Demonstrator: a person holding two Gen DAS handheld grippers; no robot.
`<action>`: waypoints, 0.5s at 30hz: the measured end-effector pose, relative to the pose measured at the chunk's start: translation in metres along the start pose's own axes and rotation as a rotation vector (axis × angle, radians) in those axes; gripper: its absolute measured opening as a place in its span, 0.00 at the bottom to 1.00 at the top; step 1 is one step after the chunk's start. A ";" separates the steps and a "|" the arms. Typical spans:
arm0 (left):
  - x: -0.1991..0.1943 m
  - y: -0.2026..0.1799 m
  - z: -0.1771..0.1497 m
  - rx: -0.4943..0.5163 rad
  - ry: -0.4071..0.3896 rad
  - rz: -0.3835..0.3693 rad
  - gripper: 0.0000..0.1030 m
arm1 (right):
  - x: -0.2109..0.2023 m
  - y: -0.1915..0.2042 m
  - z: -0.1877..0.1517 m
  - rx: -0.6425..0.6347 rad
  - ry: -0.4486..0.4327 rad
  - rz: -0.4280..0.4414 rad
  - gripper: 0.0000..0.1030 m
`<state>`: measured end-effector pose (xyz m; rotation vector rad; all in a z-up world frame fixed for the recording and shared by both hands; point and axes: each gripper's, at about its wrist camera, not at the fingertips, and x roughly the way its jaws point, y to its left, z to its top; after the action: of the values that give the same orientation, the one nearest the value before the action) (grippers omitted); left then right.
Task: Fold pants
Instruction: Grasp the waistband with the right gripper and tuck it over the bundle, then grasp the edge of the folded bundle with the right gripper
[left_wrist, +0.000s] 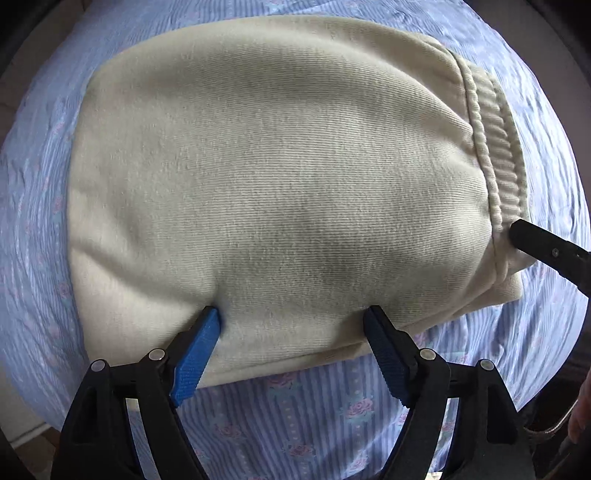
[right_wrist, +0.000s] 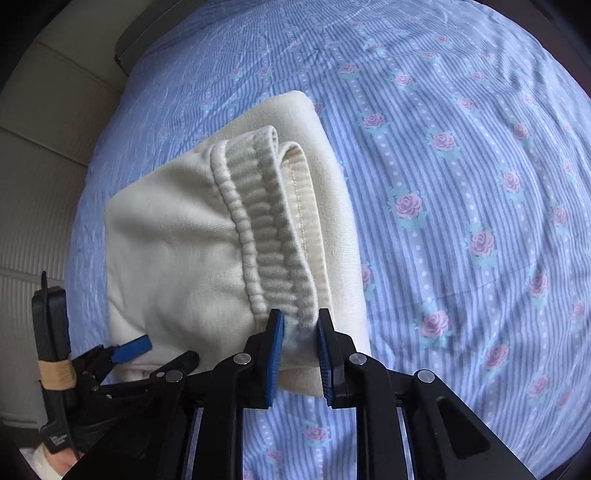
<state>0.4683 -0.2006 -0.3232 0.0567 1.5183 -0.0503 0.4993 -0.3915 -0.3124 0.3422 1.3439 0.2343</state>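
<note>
Cream pants (left_wrist: 277, 166) lie folded into a thick rectangle on a blue striped sheet with pink roses (left_wrist: 295, 413). My left gripper (left_wrist: 291, 317) points down at the fold's near edge. It is open wide, and both blue fingertips (left_wrist: 212, 321) dent the top layer. The ribbed waistband (right_wrist: 273, 229) runs along the right side of the pants (right_wrist: 177, 240). My right gripper (right_wrist: 300, 328) is shut on the near corner of that waistband, with fabric pinched between its blue pads. The left gripper (right_wrist: 162, 354) also shows at the lower left of the right wrist view.
The sheet (right_wrist: 461, 184) spreads far to the right of the pants. Beige panelled surfaces (right_wrist: 37, 184) border the bed on the left, and a dark edge (right_wrist: 125, 55) sits at its far corner. A person's hand (right_wrist: 48, 461) holds the left gripper's handle.
</note>
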 end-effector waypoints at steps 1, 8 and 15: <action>-0.003 0.000 0.000 -0.005 -0.003 -0.001 0.76 | -0.002 -0.001 -0.001 -0.002 -0.002 -0.004 0.24; -0.060 0.006 -0.031 -0.080 -0.111 -0.099 0.76 | -0.039 -0.013 -0.023 0.066 -0.100 0.063 0.81; -0.095 0.025 -0.066 -0.202 -0.188 0.006 0.80 | -0.026 -0.030 -0.064 0.234 -0.078 0.282 0.90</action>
<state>0.3989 -0.1716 -0.2320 -0.1026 1.3286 0.1007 0.4300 -0.4219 -0.3117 0.7332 1.2461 0.2960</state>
